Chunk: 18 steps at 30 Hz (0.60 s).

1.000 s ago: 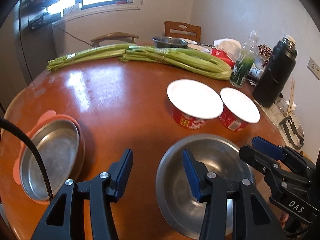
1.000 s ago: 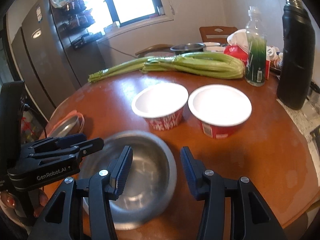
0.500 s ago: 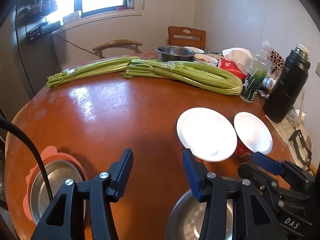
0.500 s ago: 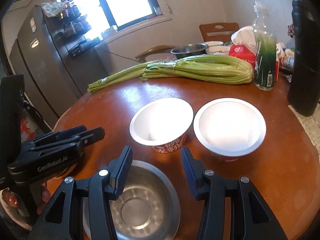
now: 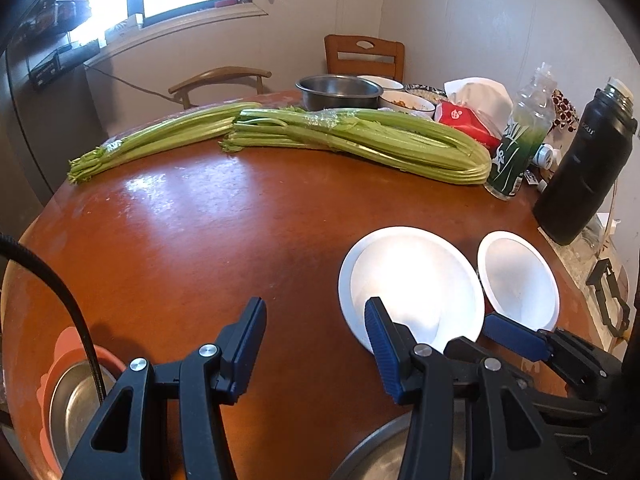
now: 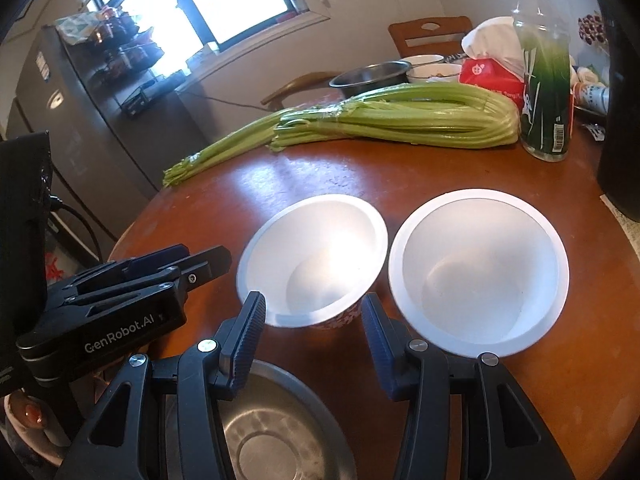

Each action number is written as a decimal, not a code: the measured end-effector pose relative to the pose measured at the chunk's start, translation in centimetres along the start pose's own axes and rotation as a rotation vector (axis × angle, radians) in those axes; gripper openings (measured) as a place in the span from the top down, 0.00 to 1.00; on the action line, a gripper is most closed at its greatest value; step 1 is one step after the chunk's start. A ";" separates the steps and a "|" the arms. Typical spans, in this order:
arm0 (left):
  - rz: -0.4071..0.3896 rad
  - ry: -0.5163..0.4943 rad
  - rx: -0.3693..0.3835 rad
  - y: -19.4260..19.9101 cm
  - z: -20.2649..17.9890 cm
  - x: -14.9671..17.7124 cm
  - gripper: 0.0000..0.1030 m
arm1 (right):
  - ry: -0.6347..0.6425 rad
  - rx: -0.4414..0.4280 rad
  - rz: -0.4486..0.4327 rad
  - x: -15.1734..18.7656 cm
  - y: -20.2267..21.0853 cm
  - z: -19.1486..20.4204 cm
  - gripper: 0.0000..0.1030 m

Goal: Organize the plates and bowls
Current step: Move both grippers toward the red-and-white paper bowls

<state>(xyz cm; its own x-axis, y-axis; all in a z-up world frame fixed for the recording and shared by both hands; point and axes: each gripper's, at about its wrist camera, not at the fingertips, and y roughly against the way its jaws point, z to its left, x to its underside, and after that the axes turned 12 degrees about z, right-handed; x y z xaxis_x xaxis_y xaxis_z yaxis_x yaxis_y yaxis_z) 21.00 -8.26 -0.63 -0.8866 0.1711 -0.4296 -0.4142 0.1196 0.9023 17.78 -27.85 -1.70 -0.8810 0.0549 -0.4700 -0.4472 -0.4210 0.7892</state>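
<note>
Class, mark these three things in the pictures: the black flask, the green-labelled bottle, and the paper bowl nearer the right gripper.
black flask point(image 5: 584, 172), left wrist view, middle of its body.
green-labelled bottle point(image 6: 546, 92), right wrist view, on its label.
paper bowl point(image 6: 320, 264), right wrist view, white inner wall, just ahead of the right gripper point(image 6: 312, 336).

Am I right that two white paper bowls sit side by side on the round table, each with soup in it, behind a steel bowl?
Not quite: both paper bowls are empty, as the right wrist view shows their bare white insides. The rest holds: they sit side by side on the round table, behind the steel bowl.
</note>
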 end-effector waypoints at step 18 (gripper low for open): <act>0.071 0.021 0.119 -3.9 0.4 -1.5 0.51 | 0.037 0.004 0.012 -1.4 -1.7 -0.8 0.51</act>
<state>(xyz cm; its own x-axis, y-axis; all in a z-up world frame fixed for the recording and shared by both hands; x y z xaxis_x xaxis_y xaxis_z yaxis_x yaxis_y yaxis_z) 24.02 -8.61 -3.54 -0.9176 0.1630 -0.3625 -0.3237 0.2228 0.9196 19.88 -27.91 -2.69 -0.8802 0.0166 -0.4743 -0.4371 -0.4180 0.7964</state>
